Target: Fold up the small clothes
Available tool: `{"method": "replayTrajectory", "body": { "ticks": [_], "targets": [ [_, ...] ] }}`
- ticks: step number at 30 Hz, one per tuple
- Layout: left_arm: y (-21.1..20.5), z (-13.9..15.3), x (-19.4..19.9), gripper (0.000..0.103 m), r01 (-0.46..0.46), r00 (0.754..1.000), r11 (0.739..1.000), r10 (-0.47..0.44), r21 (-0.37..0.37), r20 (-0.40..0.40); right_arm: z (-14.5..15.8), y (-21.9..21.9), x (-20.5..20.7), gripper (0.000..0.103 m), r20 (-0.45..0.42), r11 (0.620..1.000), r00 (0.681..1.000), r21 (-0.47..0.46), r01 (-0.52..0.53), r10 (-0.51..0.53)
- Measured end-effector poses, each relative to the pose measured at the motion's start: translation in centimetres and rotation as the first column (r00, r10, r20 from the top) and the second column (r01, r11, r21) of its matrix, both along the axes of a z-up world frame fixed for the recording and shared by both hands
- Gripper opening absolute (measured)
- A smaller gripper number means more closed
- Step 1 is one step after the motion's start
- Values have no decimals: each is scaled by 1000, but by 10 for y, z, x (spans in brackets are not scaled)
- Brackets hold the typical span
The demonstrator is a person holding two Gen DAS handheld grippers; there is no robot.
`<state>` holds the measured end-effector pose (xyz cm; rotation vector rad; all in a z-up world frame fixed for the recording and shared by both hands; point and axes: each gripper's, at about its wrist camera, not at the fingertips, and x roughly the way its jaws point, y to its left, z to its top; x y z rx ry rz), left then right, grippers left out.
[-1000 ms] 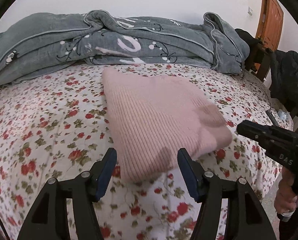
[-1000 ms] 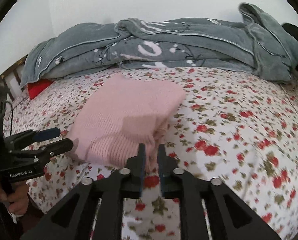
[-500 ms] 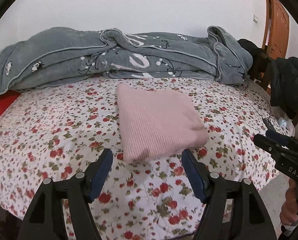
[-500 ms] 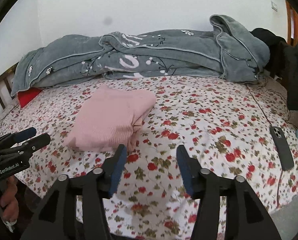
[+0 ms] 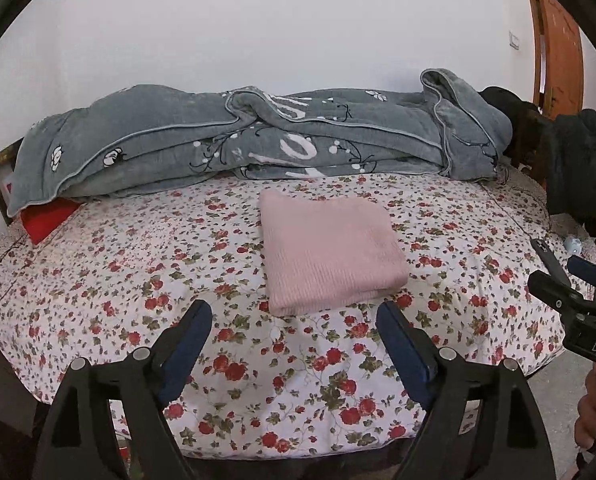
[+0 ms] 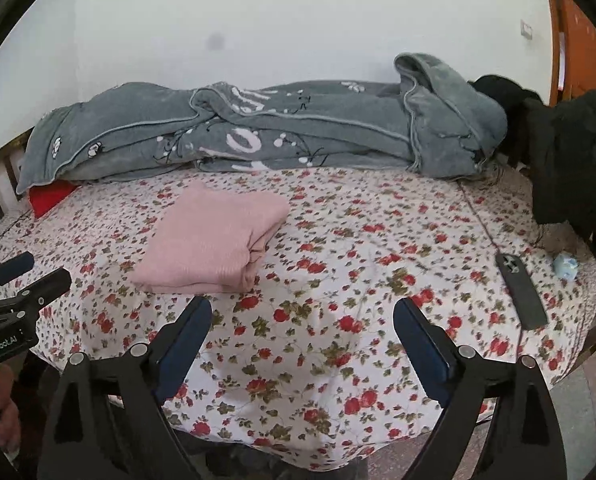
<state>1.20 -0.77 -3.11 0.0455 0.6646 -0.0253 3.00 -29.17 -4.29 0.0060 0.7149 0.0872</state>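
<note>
A pink knitted garment (image 5: 330, 252) lies folded into a neat rectangle on the flowered bed sheet (image 5: 138, 264); in the right wrist view the same pink garment (image 6: 214, 240) sits left of centre. My left gripper (image 5: 294, 320) hovers above the bed's near edge, just short of the garment; its jaws are opening and nothing is between them. My right gripper (image 6: 302, 316) is further right over bare sheet; its jaws are opening too and hold nothing. Each gripper shows at the edge of the other's view, carried by a hand.
A rumpled grey blanket (image 5: 258, 140) runs along the wall at the back. A red pillow (image 5: 46, 220) peeks out at the back left. A dark phone (image 6: 520, 292) and a small blue object (image 6: 566, 266) lie near the bed's right edge. A black jacket (image 6: 574, 160) hangs on a chair.
Both grippers drew back and rose from the garment, which now lies further off. The right gripper went from nearly shut at the garment's corner to wide apart; the left widened too.
</note>
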Motion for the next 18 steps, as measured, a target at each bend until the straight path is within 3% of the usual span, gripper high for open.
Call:
{"method": "replayTrajectory", "body": {
  "ticks": [18],
  "targets": [
    [1,5,-7,84,-9,1000,1000,9,-8,20,9,-4,-8,91,21,1000,1000,14,3,-3]
  ]
}}
